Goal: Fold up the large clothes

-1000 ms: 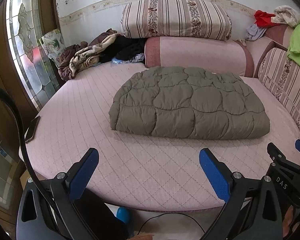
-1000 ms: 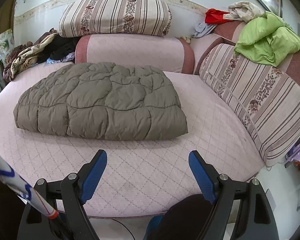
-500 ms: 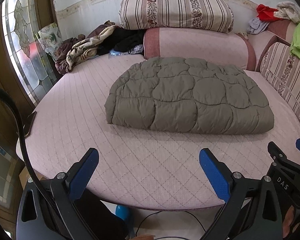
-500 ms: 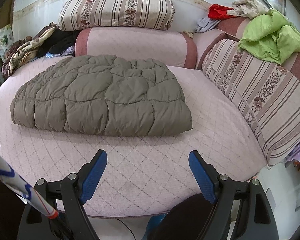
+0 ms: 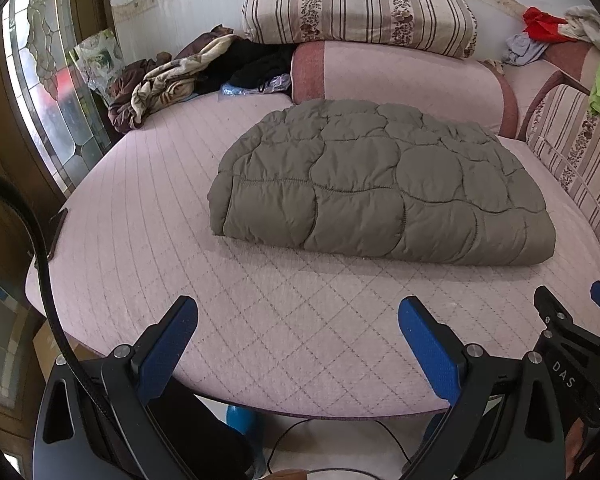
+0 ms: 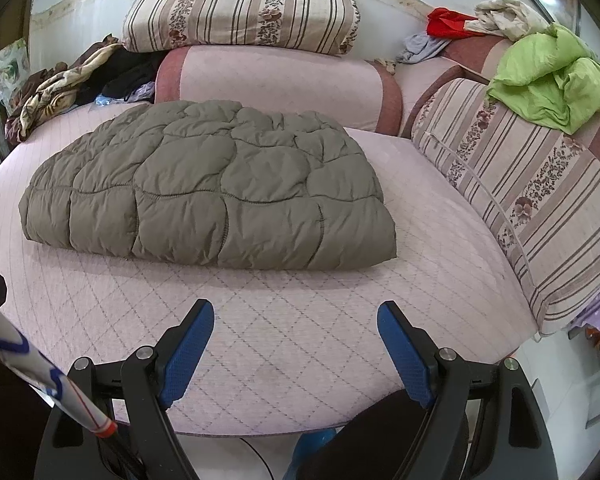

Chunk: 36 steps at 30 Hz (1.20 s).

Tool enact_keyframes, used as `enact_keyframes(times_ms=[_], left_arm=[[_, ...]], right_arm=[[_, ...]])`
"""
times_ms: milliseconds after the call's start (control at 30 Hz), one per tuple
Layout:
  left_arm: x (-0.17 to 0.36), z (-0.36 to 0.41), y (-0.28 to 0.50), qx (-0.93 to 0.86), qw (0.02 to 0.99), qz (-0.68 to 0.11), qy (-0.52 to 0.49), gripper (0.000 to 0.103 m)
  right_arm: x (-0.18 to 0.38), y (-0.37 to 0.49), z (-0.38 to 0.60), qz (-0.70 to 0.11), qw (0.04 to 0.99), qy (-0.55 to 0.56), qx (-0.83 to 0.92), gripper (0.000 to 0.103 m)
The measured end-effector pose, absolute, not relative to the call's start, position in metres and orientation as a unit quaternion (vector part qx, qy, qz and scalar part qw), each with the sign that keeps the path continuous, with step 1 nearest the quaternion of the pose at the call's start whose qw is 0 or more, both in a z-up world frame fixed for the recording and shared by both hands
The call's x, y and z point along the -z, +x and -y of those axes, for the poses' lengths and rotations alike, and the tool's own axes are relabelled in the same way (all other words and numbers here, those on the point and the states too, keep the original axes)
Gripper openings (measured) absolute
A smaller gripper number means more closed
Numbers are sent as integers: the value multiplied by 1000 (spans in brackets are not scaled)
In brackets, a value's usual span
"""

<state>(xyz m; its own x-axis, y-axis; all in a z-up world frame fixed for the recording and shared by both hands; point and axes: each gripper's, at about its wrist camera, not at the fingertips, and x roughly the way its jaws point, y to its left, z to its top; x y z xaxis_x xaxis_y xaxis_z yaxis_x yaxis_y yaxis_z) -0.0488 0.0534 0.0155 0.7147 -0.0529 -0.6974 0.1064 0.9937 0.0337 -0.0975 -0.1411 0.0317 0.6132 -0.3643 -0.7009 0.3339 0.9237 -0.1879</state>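
Note:
A grey-green quilted padded coat [image 5: 380, 184] [image 6: 212, 188] lies folded into a thick rectangle in the middle of the pink quilted bed [image 5: 140, 248] [image 6: 440, 216]. My left gripper [image 5: 298, 320] hovers over the bed's front edge, short of the coat's near left corner, open with nothing between its blue pads. Over the same front edge my right gripper [image 6: 296, 320] stands open and empty, short of the coat's near right corner. The right gripper's black body also shows at the right of the left wrist view.
Striped and pink bolsters [image 5: 360, 4] [image 6: 276, 80] line the back. A heap of dark and patterned clothes [image 5: 168, 76] lies at the back left by a stained-glass door [image 5: 48, 80]. A striped cushion [image 6: 520, 188] with a green garment [image 6: 552, 80] stands on the right. A phone [image 5: 56, 228] rests at the left edge.
Both grippers have moved forward and slightly down toward the bed, so the folded coat looks larger and nearer. Their jaws stay wide apart. The coat has not moved.

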Motion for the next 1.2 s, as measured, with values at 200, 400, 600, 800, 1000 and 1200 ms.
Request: enact_keyframes(times_ms=[200,400,600,800,1000,1200], left_arm=[[-11,-54,-43,41,922,-384,32,100],[-8,-54,-39,40,919,-390,32,100],[-5,-52,-37,41,918,-393,36,100],[-3,-52,-36,40,917,-396,37,100],[-3,-53,-35,40,916,-397,38,100],[-1,-53,-35,41,915,-399,40,100]], right_arm=[[-28,-92,139,-401,895,-22,193,87],[-25,-87,138,-406,893,-24,191,87],[-23,-85,138,-409,893,-23,189,87],[-20,-84,136,-410,892,-24,186,87],[-20,-84,135,-411,893,-22,184,87],[-18,-83,134,-414,892,-23,181,87]])
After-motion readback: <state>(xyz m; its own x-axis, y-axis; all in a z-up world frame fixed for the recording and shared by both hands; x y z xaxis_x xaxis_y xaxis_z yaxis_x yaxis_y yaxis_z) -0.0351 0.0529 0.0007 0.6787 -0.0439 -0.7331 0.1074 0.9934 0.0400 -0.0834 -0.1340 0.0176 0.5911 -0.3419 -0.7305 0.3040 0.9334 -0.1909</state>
